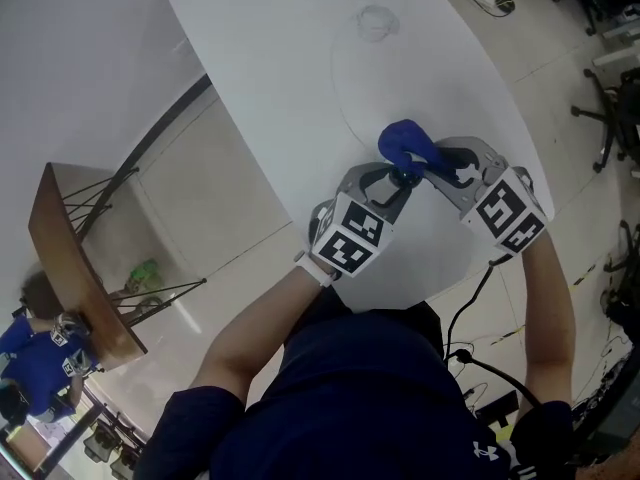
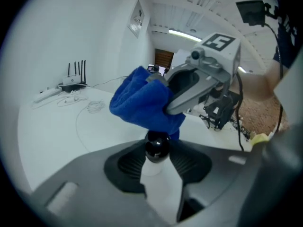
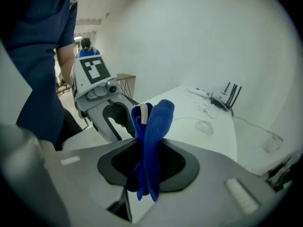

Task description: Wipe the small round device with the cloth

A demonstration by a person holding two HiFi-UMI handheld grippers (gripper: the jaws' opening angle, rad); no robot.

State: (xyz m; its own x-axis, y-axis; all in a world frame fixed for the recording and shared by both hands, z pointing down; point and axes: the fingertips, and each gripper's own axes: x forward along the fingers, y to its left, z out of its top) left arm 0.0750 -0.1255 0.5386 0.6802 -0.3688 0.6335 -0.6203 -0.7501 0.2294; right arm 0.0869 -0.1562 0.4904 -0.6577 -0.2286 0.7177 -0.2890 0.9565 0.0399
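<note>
The small round device [image 2: 157, 145], a glossy black ball on a white stem, sits between the jaws of my left gripper [image 2: 157, 151], which is shut on it. In the head view the device [image 1: 405, 177] is held above the white table [image 1: 300, 88]. A folded blue cloth [image 3: 152, 126] stands upright between the jaws of my right gripper [image 3: 149, 150], pinched there. In the left gripper view the cloth [image 2: 141, 103] hangs just above the device and touches its top. The two grippers, left [image 1: 398, 184] and right [image 1: 432, 164], meet tip to tip near the table's front edge, under the cloth [image 1: 404, 143].
A router with antennas [image 2: 73, 81] and loose cables [image 1: 375, 20] lie at the table's far end. A wooden stand [image 1: 75, 268] is on the floor to the left, with a person in blue [image 1: 35, 358] beyond it. Chairs [image 1: 615, 88] stand at the right.
</note>
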